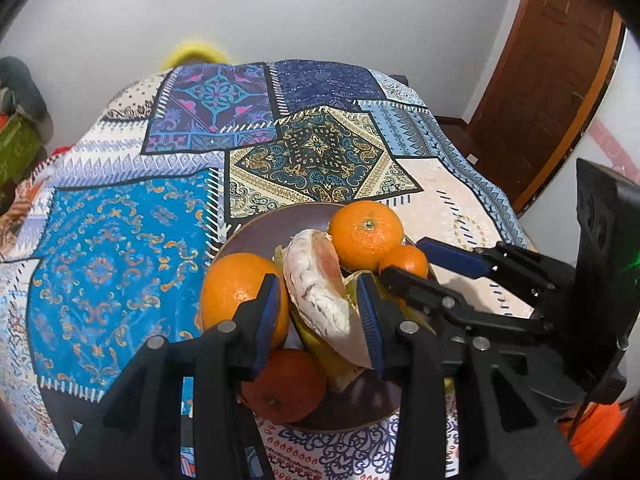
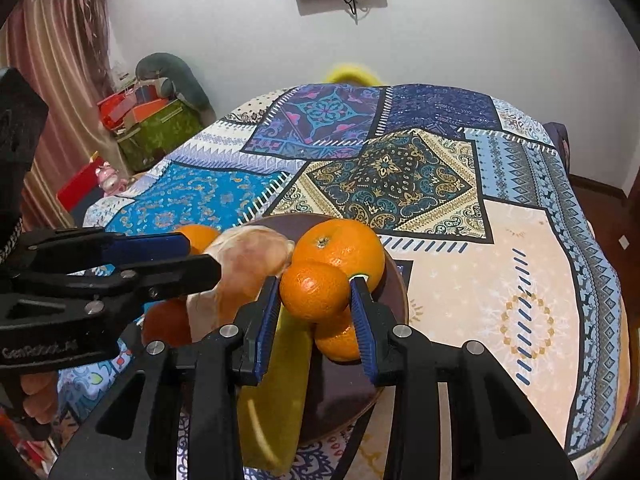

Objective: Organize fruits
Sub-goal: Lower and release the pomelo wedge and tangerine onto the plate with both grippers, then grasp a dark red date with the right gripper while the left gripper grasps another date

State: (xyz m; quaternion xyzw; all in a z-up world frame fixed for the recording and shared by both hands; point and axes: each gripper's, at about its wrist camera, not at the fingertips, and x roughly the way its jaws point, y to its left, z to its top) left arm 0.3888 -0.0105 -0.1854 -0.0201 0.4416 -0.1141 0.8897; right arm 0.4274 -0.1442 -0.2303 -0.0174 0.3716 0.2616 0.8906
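Two grippers work over the plate [image 1: 248, 232] at the table's near edge, the left gripper [image 1: 320, 312] narrowly straddling the peeled pomelo wedge [image 1: 320, 284], the right gripper [image 2: 314, 312] pinching a small orange [image 2: 314, 290], probably mid-pickup, so lifting cleanly comes next.

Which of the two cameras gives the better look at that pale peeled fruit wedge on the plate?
The left wrist view: the peeled wedge sits between that gripper's blue pads, its white pith and pink flesh sharp and unobstructed. In the right wrist view the wedge is blurrier and partly hidden behind the left gripper.
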